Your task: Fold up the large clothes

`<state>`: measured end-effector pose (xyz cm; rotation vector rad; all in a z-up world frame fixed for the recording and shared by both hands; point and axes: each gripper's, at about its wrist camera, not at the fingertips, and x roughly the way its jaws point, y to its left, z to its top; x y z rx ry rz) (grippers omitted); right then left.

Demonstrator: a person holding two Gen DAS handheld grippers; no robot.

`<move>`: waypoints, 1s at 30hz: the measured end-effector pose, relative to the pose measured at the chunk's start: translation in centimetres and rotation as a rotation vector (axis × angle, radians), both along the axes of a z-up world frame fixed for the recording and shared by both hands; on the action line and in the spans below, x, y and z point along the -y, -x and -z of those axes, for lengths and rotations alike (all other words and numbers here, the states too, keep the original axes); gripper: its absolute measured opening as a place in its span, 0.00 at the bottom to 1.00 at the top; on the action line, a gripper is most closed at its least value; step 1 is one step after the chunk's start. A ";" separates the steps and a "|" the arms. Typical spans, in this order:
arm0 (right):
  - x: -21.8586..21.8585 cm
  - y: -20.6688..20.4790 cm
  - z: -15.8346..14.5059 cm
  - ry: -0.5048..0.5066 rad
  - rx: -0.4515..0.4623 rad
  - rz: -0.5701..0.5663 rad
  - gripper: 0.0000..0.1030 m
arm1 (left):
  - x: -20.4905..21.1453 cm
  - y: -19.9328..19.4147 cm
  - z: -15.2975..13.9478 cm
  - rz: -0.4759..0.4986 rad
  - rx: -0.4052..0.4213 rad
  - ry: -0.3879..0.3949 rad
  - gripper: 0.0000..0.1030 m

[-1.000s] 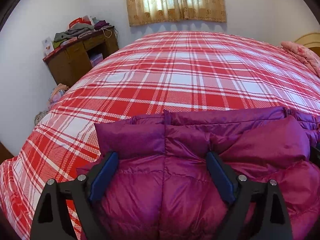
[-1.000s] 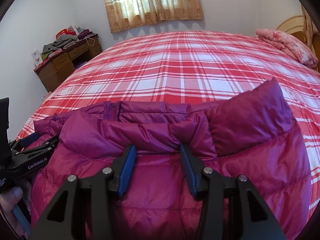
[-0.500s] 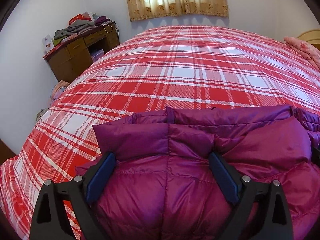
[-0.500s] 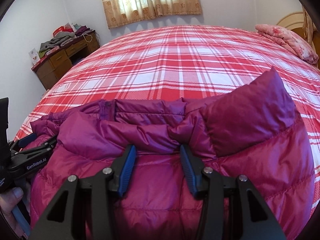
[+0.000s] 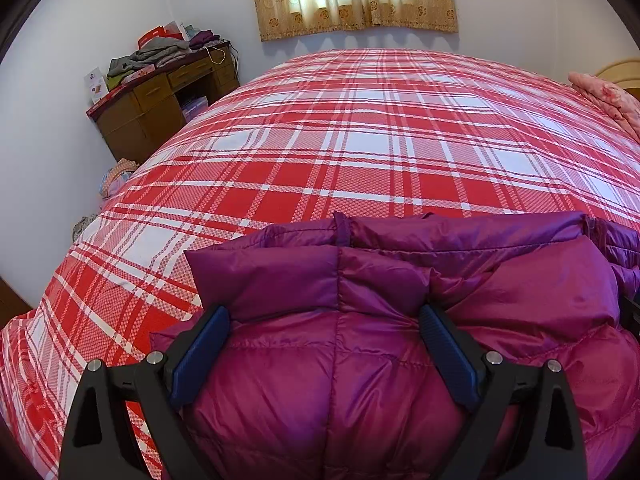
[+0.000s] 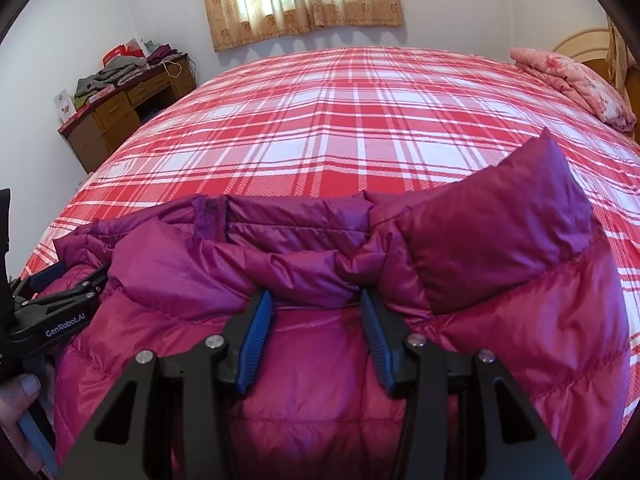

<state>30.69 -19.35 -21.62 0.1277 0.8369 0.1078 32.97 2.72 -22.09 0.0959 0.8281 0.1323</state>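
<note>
Two wrist fisheyes, side by side at the bed's (image 5: 360, 152) near edge, both angled down and forward toward the curtained window (image 6: 304, 0), close over the purple jacket (image 5: 360, 380). Shared: jacket collar, plaid cover, desk (image 6: 120, 112) by the far-left corner, pink bedding (image 6: 572, 80) at the far right.

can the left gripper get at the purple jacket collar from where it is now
Probably yes. The left gripper has its fingers spread over the jacket, and the collar lies just beyond the tips, uncovered.

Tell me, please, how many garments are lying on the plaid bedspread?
1: a magenta down jacket at the near edge of the plaid bedspread. The folded pink floral item at the far right looks like bedding; more may be hidden.
</note>
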 end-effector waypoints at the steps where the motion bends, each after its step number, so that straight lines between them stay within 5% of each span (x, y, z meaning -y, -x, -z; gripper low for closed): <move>1: 0.0 0.0 0.0 0.001 -0.001 0.000 0.48 | 0.0 0.0 0.0 0.000 0.000 -0.001 0.94; 30: -0.8 -0.5 0.1 0.068 -0.023 -0.007 0.48 | 0.3 0.9 -1.6 -0.025 -0.018 -0.048 0.95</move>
